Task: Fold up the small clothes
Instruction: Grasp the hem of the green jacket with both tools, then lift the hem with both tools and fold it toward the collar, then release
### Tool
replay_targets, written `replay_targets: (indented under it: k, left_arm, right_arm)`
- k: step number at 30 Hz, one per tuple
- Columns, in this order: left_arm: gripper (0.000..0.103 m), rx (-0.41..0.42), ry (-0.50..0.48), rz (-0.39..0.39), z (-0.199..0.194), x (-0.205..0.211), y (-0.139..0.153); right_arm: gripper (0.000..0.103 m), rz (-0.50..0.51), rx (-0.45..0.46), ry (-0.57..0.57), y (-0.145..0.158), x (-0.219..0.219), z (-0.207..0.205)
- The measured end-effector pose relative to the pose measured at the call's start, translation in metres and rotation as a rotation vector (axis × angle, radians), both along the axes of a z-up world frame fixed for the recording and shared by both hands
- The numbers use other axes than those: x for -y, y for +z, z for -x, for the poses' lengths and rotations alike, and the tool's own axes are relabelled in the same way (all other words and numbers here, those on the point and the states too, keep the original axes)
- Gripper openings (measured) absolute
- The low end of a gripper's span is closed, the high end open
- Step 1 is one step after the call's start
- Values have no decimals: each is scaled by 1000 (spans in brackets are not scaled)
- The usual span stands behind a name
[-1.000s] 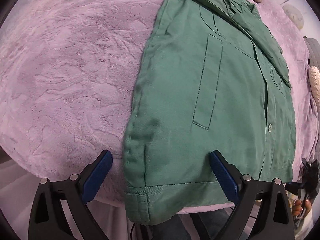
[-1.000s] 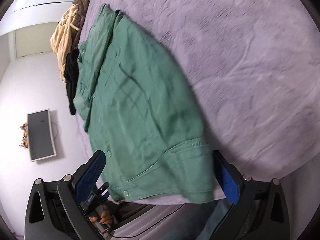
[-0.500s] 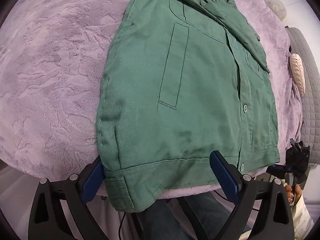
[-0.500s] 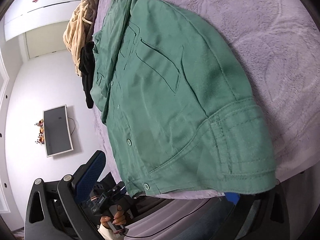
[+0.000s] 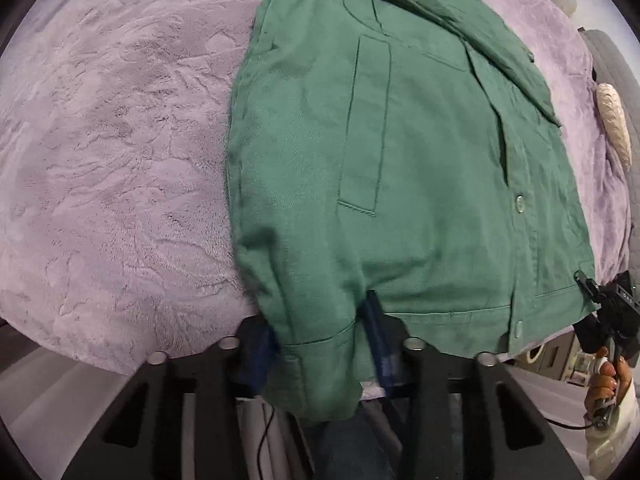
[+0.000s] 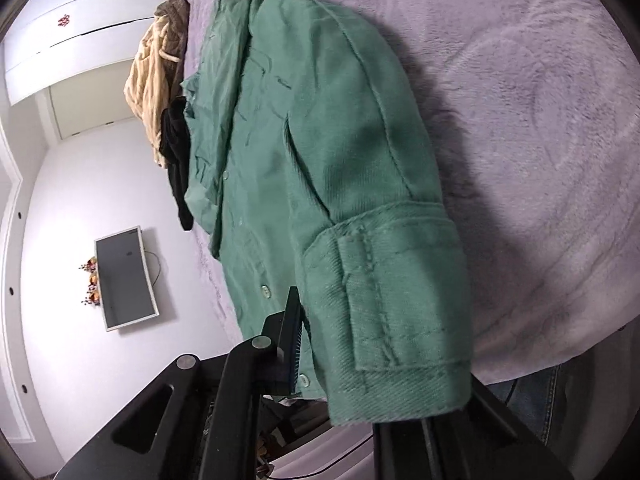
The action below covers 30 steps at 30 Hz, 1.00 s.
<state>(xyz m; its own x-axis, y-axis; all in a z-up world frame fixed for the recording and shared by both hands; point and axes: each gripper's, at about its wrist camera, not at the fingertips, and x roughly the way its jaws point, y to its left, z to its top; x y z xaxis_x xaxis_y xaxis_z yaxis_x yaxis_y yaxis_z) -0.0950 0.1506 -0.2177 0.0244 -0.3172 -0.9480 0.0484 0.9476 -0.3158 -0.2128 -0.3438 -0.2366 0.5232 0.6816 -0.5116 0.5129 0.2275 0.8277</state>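
A green button-up shirt (image 5: 400, 152) lies front up on a lilac plush blanket (image 5: 112, 152), its hem at the near edge. My left gripper (image 5: 320, 344) is shut on the shirt's near left hem corner; cloth bunches between the blue pads. In the right wrist view the same shirt (image 6: 312, 152) shows with its folded cuff band (image 6: 396, 304) nearest. My right gripper (image 6: 380, 360) is shut on that hem corner; its left pad (image 6: 294, 344) shows, the right finger is hidden under cloth. The right gripper also shows in the left wrist view (image 5: 608, 312) at the shirt's right hem corner.
A beige garment (image 6: 148, 80) and a black one (image 6: 178, 152) lie past the shirt's collar end. A cream pillow (image 5: 614, 124) lies at the right. The blanket (image 6: 540, 120) spreads beyond the shirt. A wall screen (image 6: 124, 276) hangs across the room.
Both grippers moved in onto the hem and shut, each on a corner. The cloth at both corners is now bunched and slightly lifted.
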Motion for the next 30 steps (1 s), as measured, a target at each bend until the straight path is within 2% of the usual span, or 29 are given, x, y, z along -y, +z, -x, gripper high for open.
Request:
replay_targets:
  k: [2, 6, 9, 13, 15, 18, 22, 26, 30]
  left_arm:
    - [25, 6, -1, 61, -1, -3, 11]
    - [25, 18, 87, 267, -9, -18, 36]
    - [25, 52, 181, 374, -25, -31, 57]
    - [25, 128, 313, 497, -63, -43, 87]
    - [25, 162, 349, 525, -91, -35, 98]
    - [25, 215, 364, 510, -134, -21, 109]
    - [25, 290, 378, 471, -197, -2, 122]
    - [25, 325, 391, 390, -260, 15, 115]
    - [25, 319, 382, 268, -310, 36, 89]
  right_arm:
    - [13, -35, 42, 5, 10, 1, -9]
    - [12, -109, 129, -4, 34, 3, -36]
    - [12, -142, 193, -1, 53, 6, -66]
    - [12, -156, 277, 7, 80, 15, -119]
    - [12, -163, 306, 11, 89, 20, -148]
    - [12, -145, 333, 32, 100, 29, -200]
    - [12, -137, 326, 45, 94, 45, -274]
    - [12, -127, 248, 38, 60, 57, -341]
    - [12, -53, 149, 34, 20, 65, -379]
